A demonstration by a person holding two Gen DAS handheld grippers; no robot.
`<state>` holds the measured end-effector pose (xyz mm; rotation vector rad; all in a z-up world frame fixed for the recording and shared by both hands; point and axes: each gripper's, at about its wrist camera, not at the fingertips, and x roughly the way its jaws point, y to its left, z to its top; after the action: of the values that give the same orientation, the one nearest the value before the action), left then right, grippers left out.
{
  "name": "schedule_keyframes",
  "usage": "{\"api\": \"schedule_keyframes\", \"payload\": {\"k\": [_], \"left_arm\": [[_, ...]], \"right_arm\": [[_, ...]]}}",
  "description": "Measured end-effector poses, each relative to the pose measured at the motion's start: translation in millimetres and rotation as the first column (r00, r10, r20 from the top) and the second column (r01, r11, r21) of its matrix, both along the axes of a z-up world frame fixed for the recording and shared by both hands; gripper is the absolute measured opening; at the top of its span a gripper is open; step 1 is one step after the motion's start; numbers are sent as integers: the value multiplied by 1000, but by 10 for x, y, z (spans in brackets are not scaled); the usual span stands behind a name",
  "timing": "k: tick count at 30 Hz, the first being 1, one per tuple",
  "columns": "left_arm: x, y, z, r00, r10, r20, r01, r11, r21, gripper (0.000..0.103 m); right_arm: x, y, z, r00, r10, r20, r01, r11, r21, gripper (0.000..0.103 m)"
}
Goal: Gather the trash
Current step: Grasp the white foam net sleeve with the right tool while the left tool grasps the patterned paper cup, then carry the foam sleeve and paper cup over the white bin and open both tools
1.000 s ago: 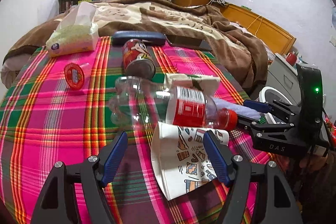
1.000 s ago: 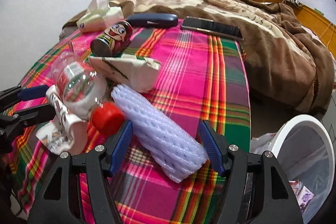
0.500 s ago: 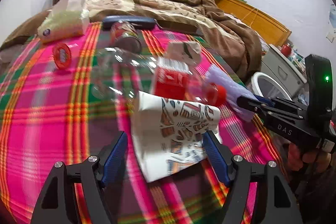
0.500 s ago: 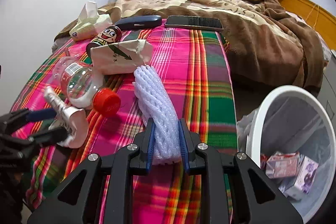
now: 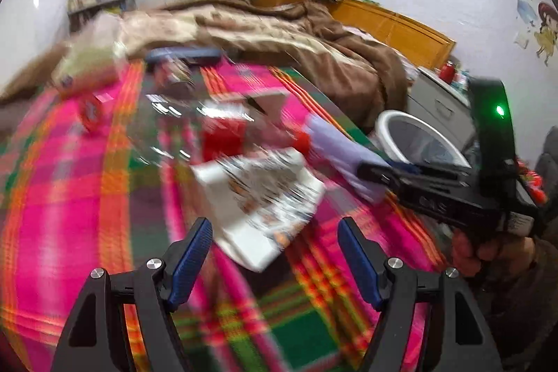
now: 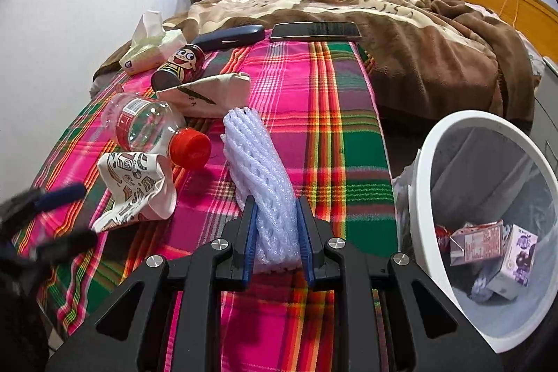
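White foam netting point(image 6: 259, 162) is sitting clamped between the blue pads of my right gripper point(image 6: 277, 232), which I am holding squeezed tight on its near end; the far end of the roll is lying on the plaid blanket point(image 6: 331, 114). My left gripper point(image 5: 275, 253) is standing with its jaws wide apart and nothing between the pads, hovering above the blanket just short of a patterned paper cup point(image 5: 265, 194); that view is blurring heavily. From the right wrist camera I am seeing the same cup crushed flat, lying beside the left gripper's fingertips point(image 6: 66, 192). Just beyond the cup, a clear plastic bottle point(image 6: 146, 124) with a red cap is lying on its side, the cap near the foam roll. Behind it a cream paper bag point(image 6: 209, 93) is lying against a cartoon-printed can point(image 6: 181, 65). Further back I am noting a tissue pack point(image 6: 150, 47), a dark blue case point(image 6: 228, 37) and a phone point(image 6: 314, 32) at the edge of a brown blanket point(image 6: 418, 33). Off the bed's right side, a white bin point(image 6: 423, 169) is standing, lined with a clear bag, with drink cartons point(image 6: 488, 246) in it.
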<state>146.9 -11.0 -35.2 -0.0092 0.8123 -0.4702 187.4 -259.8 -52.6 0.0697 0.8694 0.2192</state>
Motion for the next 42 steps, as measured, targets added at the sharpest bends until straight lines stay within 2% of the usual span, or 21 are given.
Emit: {"api": "schedule_keyframes", "payload": {"k": [3, 7, 9, 16, 18, 22, 27, 29, 36, 38, 42], "left_arm": [[149, 114, -4, 1000, 20, -19, -20, 1000, 12, 74], [289, 202, 29, 999, 41, 25, -42, 999, 11, 74], [415, 207, -21, 999, 44, -6, -44, 999, 9, 79], [519, 46, -259, 995, -29, -92, 27, 1000, -14, 79], [532, 25, -314, 993, -23, -118, 20, 999, -25, 78], [475, -45, -310, 993, -45, -106, 42, 999, -30, 76], [396, -157, -299, 991, -89, -96, 87, 996, -18, 49], [371, -184, -297, 990, -102, -98, 100, 995, -18, 43], [385, -192, -297, 990, -85, -112, 80, 995, -53, 32], [372, -187, -282, 992, -78, -102, 72, 996, -59, 26], [345, -212, -261, 994, -60, -89, 55, 997, -59, 21]], "right_arm": [[-8, -10, -15, 1000, -5, -1, 5, 1000, 7, 22], [-9, -3, -18, 1000, -10, -1, 10, 1000, 9, 22], [-10, 0, -16, 1000, -11, -1, 11, 1000, 8, 22], [-35, -38, -40, 1000, -14, 0, 14, 1000, 10, 22], [-47, -39, -35, 1000, -15, 0, 15, 1000, 13, 22], [-60, -49, -32, 1000, -14, 2, 14, 1000, 11, 22], [-80, -66, -38, 1000, -17, 2, 17, 1000, 20, 22], [-87, -73, -39, 1000, -18, 3, 18, 1000, 25, 22], [-99, -74, -40, 1000, -20, 5, 20, 999, 29, 22], [-112, -73, -36, 1000, -25, 9, 25, 999, 27, 22], [-135, -73, -9, 999, -32, 22, 32, 999, 37, 22]]}}
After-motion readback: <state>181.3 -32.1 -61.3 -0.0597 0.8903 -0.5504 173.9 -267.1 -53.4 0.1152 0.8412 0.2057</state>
